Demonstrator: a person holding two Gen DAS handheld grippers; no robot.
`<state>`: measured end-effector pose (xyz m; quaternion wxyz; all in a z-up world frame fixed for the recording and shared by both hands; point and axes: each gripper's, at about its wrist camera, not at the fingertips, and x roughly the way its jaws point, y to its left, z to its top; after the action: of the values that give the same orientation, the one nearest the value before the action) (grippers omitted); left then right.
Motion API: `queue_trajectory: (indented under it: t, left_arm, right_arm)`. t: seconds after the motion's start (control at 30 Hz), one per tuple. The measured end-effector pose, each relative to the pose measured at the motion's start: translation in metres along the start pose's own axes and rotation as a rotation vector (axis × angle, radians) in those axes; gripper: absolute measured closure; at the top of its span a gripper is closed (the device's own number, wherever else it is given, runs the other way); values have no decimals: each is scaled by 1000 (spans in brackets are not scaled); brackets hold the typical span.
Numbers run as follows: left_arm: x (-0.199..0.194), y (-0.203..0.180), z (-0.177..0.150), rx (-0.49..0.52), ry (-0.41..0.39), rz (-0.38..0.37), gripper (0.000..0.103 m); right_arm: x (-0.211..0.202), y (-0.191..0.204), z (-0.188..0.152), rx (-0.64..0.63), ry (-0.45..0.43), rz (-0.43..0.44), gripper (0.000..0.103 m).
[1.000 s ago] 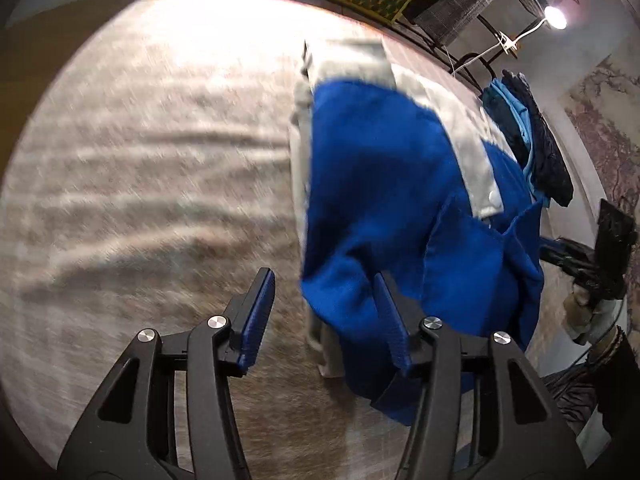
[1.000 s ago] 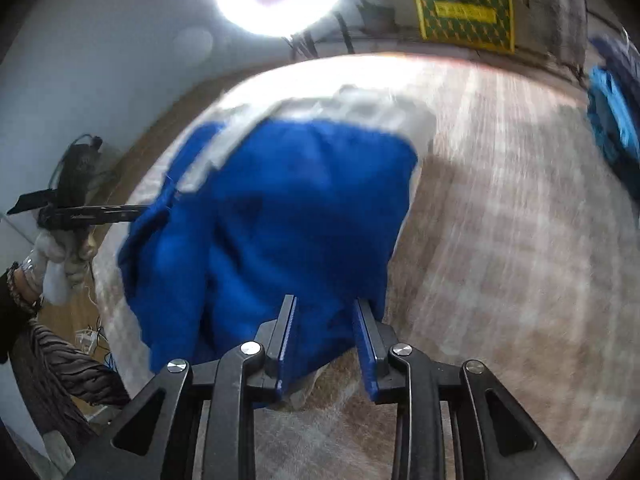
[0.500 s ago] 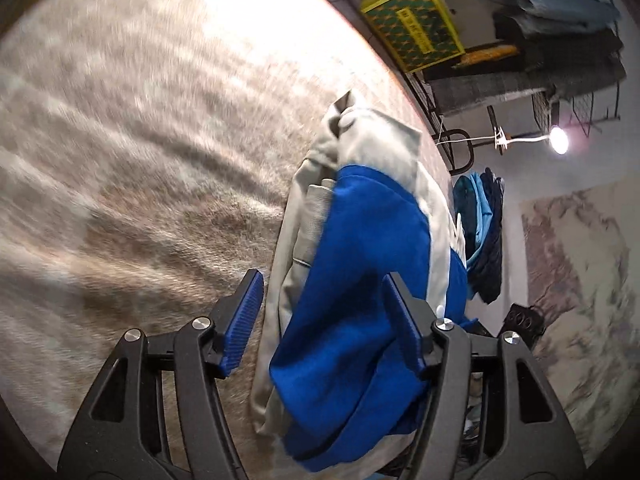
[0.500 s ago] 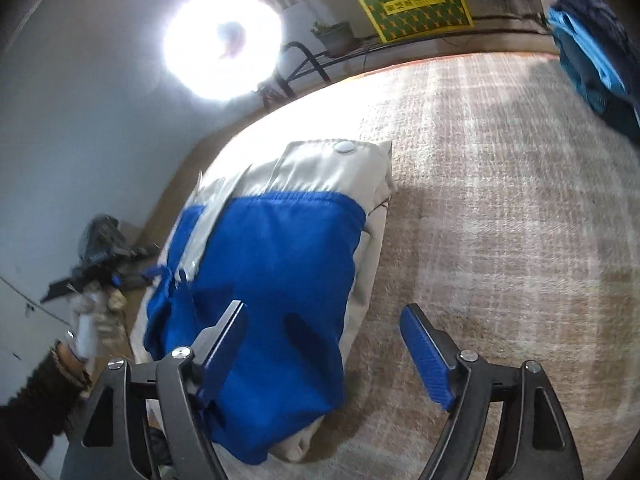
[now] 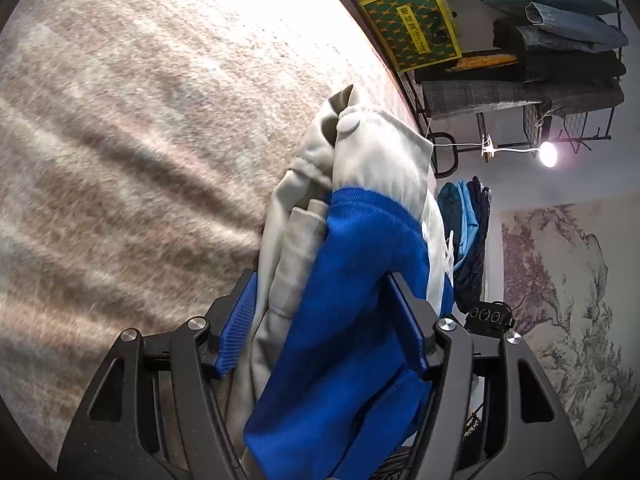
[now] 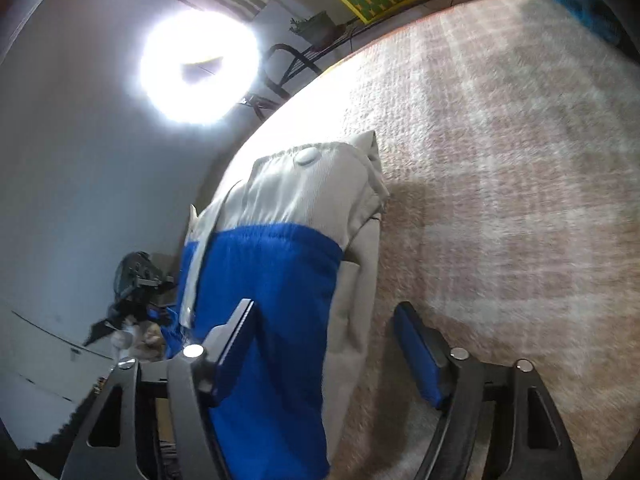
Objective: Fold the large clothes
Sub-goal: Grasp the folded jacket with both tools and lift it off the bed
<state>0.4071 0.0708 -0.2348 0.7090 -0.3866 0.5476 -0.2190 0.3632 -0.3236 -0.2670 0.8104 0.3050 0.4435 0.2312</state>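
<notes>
A folded blue and light grey garment (image 5: 344, 280) lies on a beige woven table cover (image 5: 132, 128). Its grey end carries a white snap button (image 5: 347, 123). My left gripper (image 5: 324, 320) is open, its two blue-padded fingers on either side of the garment's near end. In the right wrist view the same garment (image 6: 280, 280) lies along the table's left edge. My right gripper (image 6: 324, 344) is open, its left finger (image 6: 234, 340) over the blue cloth and its right finger (image 6: 416, 348) over the table cover. The other gripper (image 6: 132, 300) shows beyond the garment.
A pile of dark and light blue clothes (image 5: 468, 236) lies at the far table edge. A rack with folded clothes (image 5: 552, 52) and a yellow-green box (image 5: 412, 24) stand behind. A bright lamp (image 6: 200, 68) glares in the right wrist view.
My right gripper has opened and let go of the blue cloth. The garment now lies folded flat. My left gripper has closed in around the garment's near end, still open.
</notes>
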Motion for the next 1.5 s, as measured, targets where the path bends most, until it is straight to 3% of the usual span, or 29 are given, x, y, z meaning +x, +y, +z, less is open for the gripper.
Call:
queue_trajectory:
  t: [0.07,0.2,0.4,0.57,0.63,0.73,0.8,0.87,0.93,1.0,1.17,1.23,1.4,1.5]
  left_arm:
    - [5,-3,5,6,0,-1,38]
    - [12,-9,8,22,-5,-1,38]
    - [16,-27,1,110,-23,107,40]
    - [14,-41,-7,188,-34,159,53]
    - [12,-47,-9,227,-39,172,55]
    - [15,-43,-8,217,-41,174,53]
    - [20,-40,-6,203,-35,169,47]
    - [22,-35,-4,196,-27,164,36]
    - [23,-29,-4,176,-37,123,34]
    - [24,-32,-6,197,-41,131,34]
    - [23,-39,-10,206,-58,152,51]
    - [18,-49,-14,232,-78,171,63]
    - [6,-74,-27,327,-114,197,72]
    - [1,-81,-34,331,-115,175,73]
  right_arm:
    - [6,0,3,5,9,33,39]
    - [17,7,6,2,11,53,39]
    - [25,23,-7,-28,13,17,41]
    - [22,47,-10,-113,10,-65,63]
    - [17,60,-13,-168,2,-81,64]
    - [20,61,-16,-157,3,-78,64]
    - [22,57,-17,-137,10,-72,57]
    - [26,52,-15,-112,39,-61,36]
    - [30,49,-16,-98,60,-43,33]
    - [31,50,-20,-91,48,-39,33]
    - [36,64,-20,-97,38,-70,63]
    - [33,79,-19,-153,28,-107,71]
    - [28,122,-23,-300,-1,-222,77]
    - [21,133,-26,-318,-16,-239,78]
